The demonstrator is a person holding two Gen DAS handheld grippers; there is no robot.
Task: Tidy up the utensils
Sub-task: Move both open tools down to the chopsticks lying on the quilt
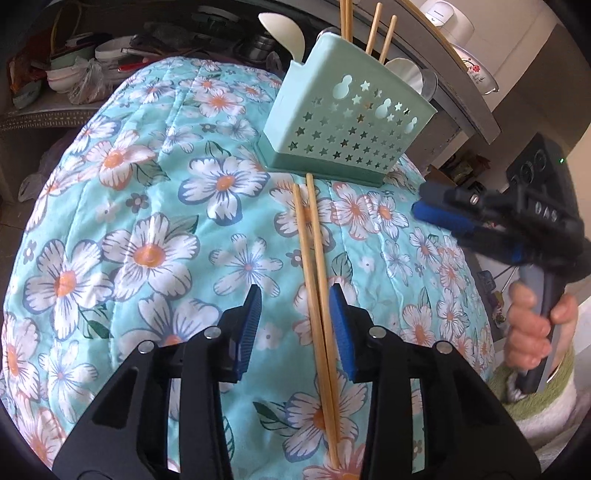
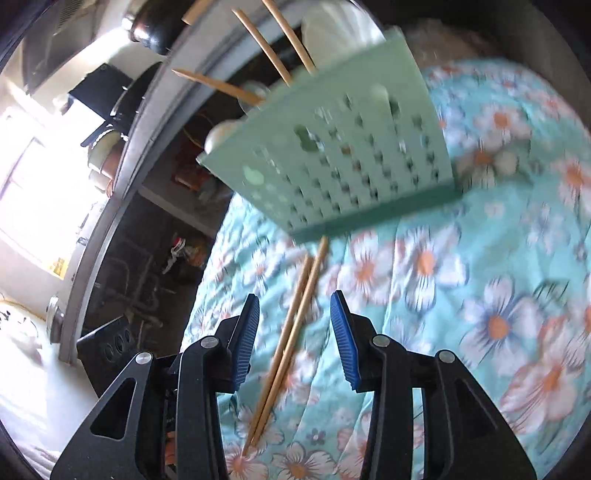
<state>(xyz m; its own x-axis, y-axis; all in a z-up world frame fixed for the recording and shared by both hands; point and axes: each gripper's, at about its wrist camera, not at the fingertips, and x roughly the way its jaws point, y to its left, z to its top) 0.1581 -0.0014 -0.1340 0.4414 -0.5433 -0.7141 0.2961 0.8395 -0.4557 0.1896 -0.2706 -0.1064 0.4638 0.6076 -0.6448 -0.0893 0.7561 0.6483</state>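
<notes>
A pair of wooden chopsticks (image 1: 317, 258) lies side by side on the floral cloth, its far ends touching the base of a mint-green utensil holder (image 1: 347, 125) with star cutouts. The holder holds several chopsticks (image 1: 373, 29) and white spoons (image 1: 284, 31). My left gripper (image 1: 295, 314) is open, its right pad beside the lying chopsticks. My right gripper (image 2: 293, 317) is open above the same chopsticks (image 2: 291, 332), in front of the holder (image 2: 343, 155). The right gripper also shows at the right edge of the left wrist view (image 1: 436, 203), where its fingers look nearly together.
The flowered turquoise cloth (image 1: 147, 221) covers the rounded table. A cluttered shelf with bowls (image 1: 85, 62) lies behind it. A grey counter edge (image 1: 476, 110) with a white appliance (image 1: 450, 22) runs to the right of the holder. A black device (image 1: 532, 166) sits at the right.
</notes>
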